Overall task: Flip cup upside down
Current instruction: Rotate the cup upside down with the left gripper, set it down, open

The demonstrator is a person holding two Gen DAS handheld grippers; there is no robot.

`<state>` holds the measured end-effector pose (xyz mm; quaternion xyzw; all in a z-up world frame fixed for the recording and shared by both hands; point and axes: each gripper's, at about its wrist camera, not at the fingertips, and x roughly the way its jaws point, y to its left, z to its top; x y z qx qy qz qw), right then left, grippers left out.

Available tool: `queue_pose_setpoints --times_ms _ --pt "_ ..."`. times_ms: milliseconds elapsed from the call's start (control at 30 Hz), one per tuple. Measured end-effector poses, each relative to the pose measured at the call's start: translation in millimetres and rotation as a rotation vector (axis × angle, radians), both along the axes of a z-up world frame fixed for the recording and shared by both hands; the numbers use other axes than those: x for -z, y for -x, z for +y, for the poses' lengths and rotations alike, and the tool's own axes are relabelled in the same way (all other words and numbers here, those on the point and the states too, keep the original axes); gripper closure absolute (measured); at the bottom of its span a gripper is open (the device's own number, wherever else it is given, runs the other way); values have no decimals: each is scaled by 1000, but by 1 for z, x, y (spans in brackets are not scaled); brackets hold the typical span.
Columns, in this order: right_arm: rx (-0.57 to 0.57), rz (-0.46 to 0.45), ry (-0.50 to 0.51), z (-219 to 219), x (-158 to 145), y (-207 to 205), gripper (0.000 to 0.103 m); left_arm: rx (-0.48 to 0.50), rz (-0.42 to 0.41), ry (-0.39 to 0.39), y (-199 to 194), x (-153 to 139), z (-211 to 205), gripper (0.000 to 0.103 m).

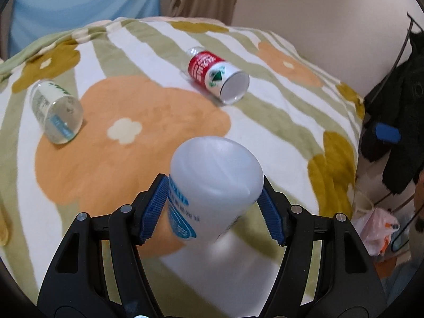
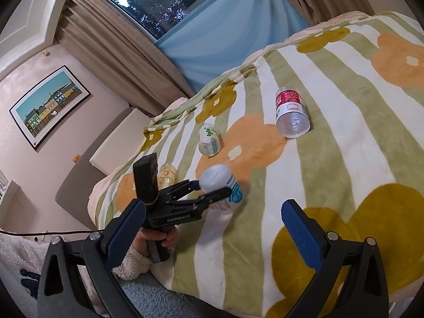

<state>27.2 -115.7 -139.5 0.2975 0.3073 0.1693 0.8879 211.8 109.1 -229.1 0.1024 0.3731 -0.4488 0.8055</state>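
1. Left wrist view: the left gripper [image 1: 215, 206] is pinching the white cup [image 1: 212, 182], base up, over the blanket [image 1: 265, 137]; its blue print is blurring past reading. A red cup [image 1: 216, 75] and a clear cup [image 1: 55, 111] are lying on their sides.
2. Right wrist view: the right gripper [image 2: 212, 228] is hanging spread wide near the blanket's [image 2: 344, 145] near edge, holding nothing; a hand [image 2: 156, 238] is half hiding behind its left pad.

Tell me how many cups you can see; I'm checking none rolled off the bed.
4. A white cup held in the left gripper; a red-labelled cup and a green-printed cup lying on the blanket; an orange-printed cup partly hidden behind the gripper.
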Motion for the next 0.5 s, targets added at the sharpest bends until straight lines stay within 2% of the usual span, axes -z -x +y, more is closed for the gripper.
queue_pose_setpoints --times_ms 300,433,467,500 --pt "-34 22 35 17 6 -12 0 -19 12 -90 1 -1 8 39" --pt "-34 2 57 21 2 -12 0 -51 18 -161 -2 1 5 39" --pt "-35 1 61 22 1 -13 0 -56 21 -171 -2 1 5 37" --pt "-39 -2 62 22 1 -13 0 -61 22 -178 -3 1 5 29"
